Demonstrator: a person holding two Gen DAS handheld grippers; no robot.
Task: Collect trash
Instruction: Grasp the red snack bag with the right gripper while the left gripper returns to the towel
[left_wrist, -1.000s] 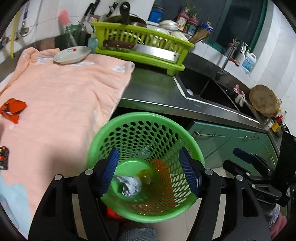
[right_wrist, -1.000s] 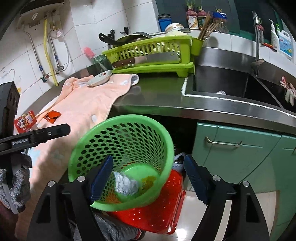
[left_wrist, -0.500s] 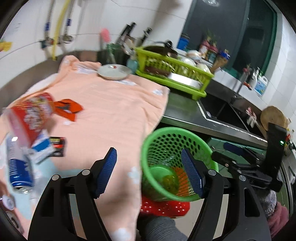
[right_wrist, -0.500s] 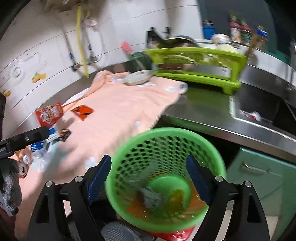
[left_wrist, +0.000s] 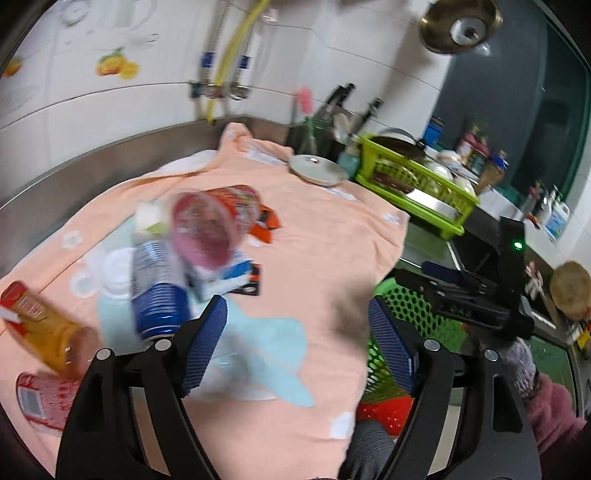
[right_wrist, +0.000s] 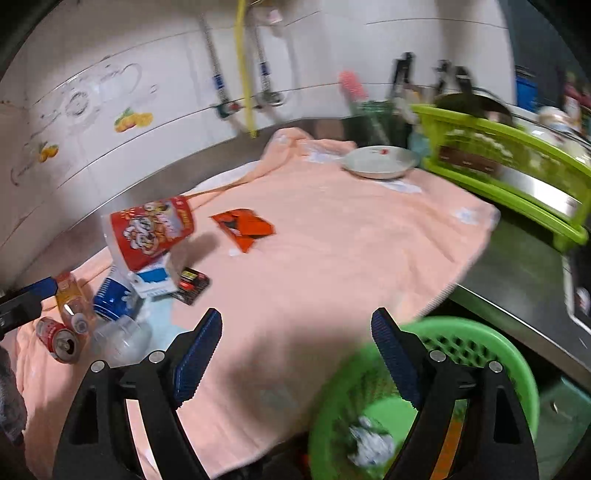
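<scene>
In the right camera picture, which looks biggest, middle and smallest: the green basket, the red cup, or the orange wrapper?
1. green basket, though it sits nearest the camera
2. red cup
3. orange wrapper, smallest, beside the cup on the towel

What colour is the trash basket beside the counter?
Green, with a perforated wall; the basket shows best in the right wrist view.

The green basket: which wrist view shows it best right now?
The right wrist view. There the green basket shows its rim, perforated wall and inside, with crumpled paper at the bottom. In the left wrist view only a slice of the basket's wall shows, behind the left tongs and below the right tongs.
</scene>
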